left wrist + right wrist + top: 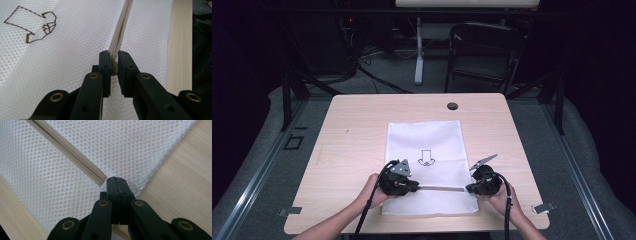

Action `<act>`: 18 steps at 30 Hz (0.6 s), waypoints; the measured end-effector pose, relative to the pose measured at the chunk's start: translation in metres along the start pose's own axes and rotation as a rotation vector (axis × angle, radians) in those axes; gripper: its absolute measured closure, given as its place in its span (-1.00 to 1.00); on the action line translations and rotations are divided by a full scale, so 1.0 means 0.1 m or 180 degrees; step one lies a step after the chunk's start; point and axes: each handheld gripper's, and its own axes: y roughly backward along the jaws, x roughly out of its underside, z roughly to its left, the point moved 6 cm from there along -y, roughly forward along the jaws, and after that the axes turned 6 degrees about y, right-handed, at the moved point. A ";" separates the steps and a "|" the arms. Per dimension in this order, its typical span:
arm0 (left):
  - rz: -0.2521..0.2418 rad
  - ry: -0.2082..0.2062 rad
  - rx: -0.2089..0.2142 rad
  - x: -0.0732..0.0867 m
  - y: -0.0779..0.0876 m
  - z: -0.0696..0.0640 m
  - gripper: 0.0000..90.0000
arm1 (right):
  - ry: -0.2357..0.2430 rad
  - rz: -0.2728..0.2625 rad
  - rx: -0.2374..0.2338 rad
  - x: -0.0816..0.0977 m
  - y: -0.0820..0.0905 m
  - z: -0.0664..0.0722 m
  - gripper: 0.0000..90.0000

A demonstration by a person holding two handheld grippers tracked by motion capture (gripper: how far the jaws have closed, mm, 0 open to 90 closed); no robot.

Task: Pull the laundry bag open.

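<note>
Our white mesh bag (424, 150) lies flat at centre frame on the table (347, 125), zipper (442, 188) across its lower part. We clamp the left gripper (113, 65) on the zipper pull (114, 68); the right gripper (116, 185), fully closed, pins the bag's edge at the zipper's end, keeping it taut for sliding.

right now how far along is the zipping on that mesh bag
Done: the mesh bag lies flat on the table, and both claws have a grip. In hand: the left claw pinches the beige zipper pull, while the right claw clamps the bag's edge at the zipper end, keeping it taut. Left: drawing the pull along; whether the zipper is opening or closing I cannot tell.
</note>
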 end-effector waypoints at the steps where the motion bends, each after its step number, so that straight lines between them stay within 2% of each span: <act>1: -0.0039 0.0031 0.0053 0.01 0.00 0.01 0.82 | -0.0005 -0.0033 -0.0018 0.00 -0.01 0.01 1.00; 3: -0.0035 0.0043 0.0010 0.02 0.02 0.02 0.82 | 0.0034 -0.0021 0.0001 0.00 -0.01 -0.01 1.00; 4: -0.0037 0.0031 0.0044 0.02 0.01 0.01 0.82 | 0.0042 0.0064 -0.0019 0.01 0.01 -0.01 1.00; 8: -0.0035 0.0030 0.0041 0.02 0.01 0.01 0.82 | 0.0041 0.0063 0.0001 0.00 0.01 -0.01 1.00; 10: -0.0033 0.0017 0.0021 0.02 0.03 0.01 0.82 | -0.0005 -0.0029 -0.0005 0.00 0.00 0.00 1.00; 11: -0.0049 0.0015 0.0037 0.03 0.04 0.01 0.82 | 0.0051 0.0040 0.0010 0.01 0.01 -0.01 1.00; 14: -0.0046 0.0057 0.0022 0.08 0.06 0.03 0.82 | 0.0005 -0.0028 -0.0008 0.00 0.00 0.00 1.00; 15: -0.0025 0.0045 0.0050 0.08 0.06 0.03 0.82 | 0.0029 0.0032 -0.0017 0.01 0.01 -0.01 1.00; 17: -0.0060 0.0066 0.0028 0.07 0.06 0.03 0.82 | 0.0041 0.0033 -0.0011 0.01 0.01 -0.01 1.00; 18: -0.0041 0.0050 0.0039 0.07 0.07 0.03 0.82 | 0.0013 -0.0021 -0.0002 0.00 0.00 -0.01 1.00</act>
